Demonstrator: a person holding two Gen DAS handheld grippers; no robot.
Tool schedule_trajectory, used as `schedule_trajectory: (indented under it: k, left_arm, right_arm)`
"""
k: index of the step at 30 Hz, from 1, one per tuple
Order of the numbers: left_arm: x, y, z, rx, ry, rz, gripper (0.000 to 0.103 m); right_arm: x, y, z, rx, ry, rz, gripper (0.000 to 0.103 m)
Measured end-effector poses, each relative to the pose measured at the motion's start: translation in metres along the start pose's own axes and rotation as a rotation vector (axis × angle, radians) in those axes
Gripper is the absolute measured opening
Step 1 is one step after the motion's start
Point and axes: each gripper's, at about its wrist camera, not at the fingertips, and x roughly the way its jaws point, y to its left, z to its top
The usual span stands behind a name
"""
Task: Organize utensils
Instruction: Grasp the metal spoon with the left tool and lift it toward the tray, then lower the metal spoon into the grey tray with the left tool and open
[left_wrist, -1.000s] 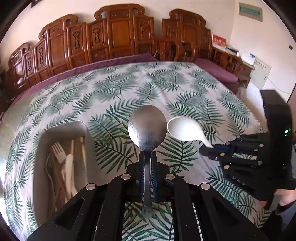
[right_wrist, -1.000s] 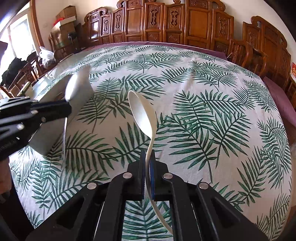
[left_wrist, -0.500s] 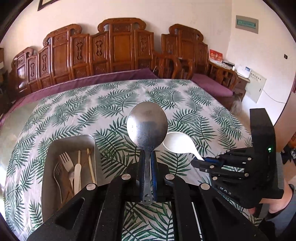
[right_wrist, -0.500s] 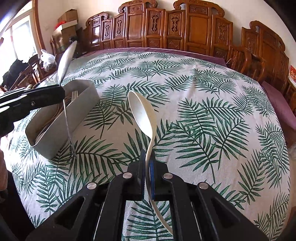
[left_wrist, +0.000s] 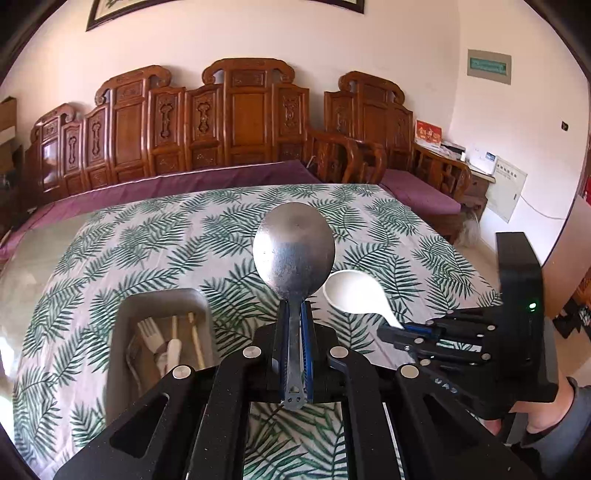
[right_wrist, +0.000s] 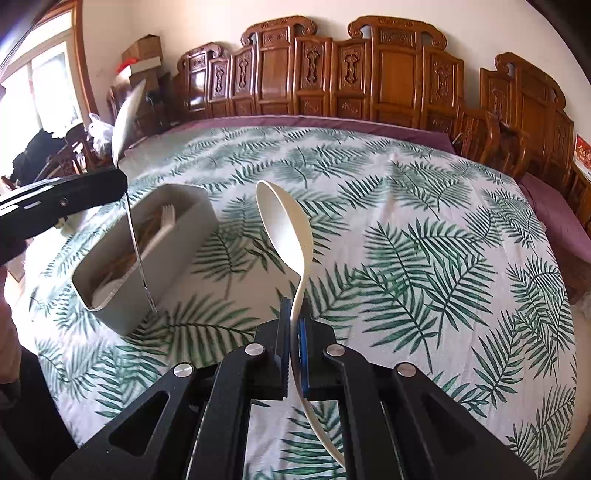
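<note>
My left gripper (left_wrist: 294, 314) is shut on a metal spoon (left_wrist: 293, 251), bowl up, held above the table. My right gripper (right_wrist: 294, 310) is shut on a white plastic spoon (right_wrist: 284, 229), bowl up. In the left wrist view the right gripper (left_wrist: 391, 328) and the white spoon (left_wrist: 354, 291) are to the right. In the right wrist view the left gripper (right_wrist: 122, 184) and the metal spoon (right_wrist: 127, 114) are at the left, over the grey utensil bin (right_wrist: 177, 254). The bin (left_wrist: 118, 343) holds a white fork (left_wrist: 149, 332), wooden chopsticks and other utensils.
The table carries a white cloth with green palm leaves (right_wrist: 406, 240). Carved wooden chairs (left_wrist: 243, 118) line the far side, with purple cushions. A person's leg (left_wrist: 554, 417) is at the right.
Both grippers have risen with their spoons, so the table and bin look lower and farther. Both stay shut.
</note>
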Motion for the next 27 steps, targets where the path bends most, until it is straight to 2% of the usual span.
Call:
schedule_trajectory:
  k: [13, 22, 27]
  left_arm:
    - [-0.028, 0.064, -0.008, -0.095, 0.019, 0.091, 0.005]
    - [-0.023, 0.096, -0.025, -0.128, 0.107, 0.140, 0.005]
    - [-0.007, 0.105, -0.035, -0.134, 0.177, 0.175, 0.005]
  right_arm:
    - [-0.017, 0.047, 0.013, -0.040, -0.045, 0.047, 0.005]
    - [-0.019, 0.078, 0.020, -0.076, -0.054, 0.072, 0.005]
    - [-0.016, 0.087, 0.020, -0.088, -0.046, 0.086, 0.005]
